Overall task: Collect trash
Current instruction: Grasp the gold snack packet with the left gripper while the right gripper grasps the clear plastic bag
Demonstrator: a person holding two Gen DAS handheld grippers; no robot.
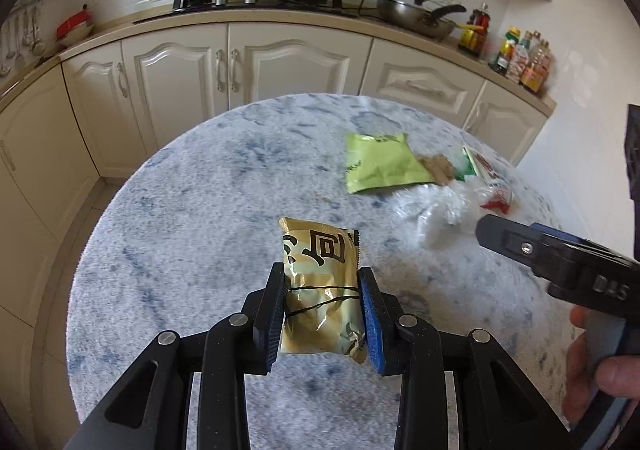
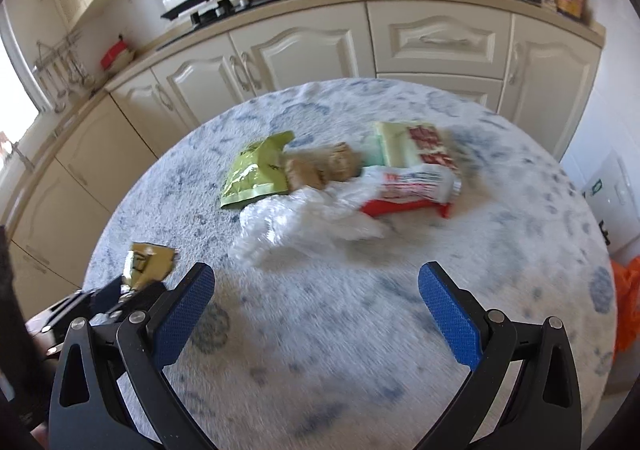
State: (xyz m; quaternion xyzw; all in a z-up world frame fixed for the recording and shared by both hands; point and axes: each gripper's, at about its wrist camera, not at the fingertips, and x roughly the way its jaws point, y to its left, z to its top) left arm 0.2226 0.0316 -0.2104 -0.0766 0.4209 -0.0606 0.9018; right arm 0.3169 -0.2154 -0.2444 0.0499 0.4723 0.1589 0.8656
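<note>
Left gripper (image 1: 320, 306): my fingers are clamped on the gold snack wrapper (image 1: 320, 290), held above the tabletop (image 1: 180, 210).
Right gripper (image 2: 316, 314): my fingers stand wide apart, holding nothing, over the near tabletop.
Remaining trash: green packet (image 2: 256, 174), brown crumpled paper (image 2: 324, 166), clear plastic bag (image 2: 304, 222) and red-and-white wrapper (image 2: 416, 178), clustered mid-tabletop.
Behind: I see cream cabinets (image 1: 248, 66).

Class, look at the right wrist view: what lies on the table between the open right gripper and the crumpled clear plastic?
Nothing: in the right wrist view, only bare blue-white tablecloth lies between the right gripper and the clear plastic. The left gripper grips a gold packet off to the side.
</note>
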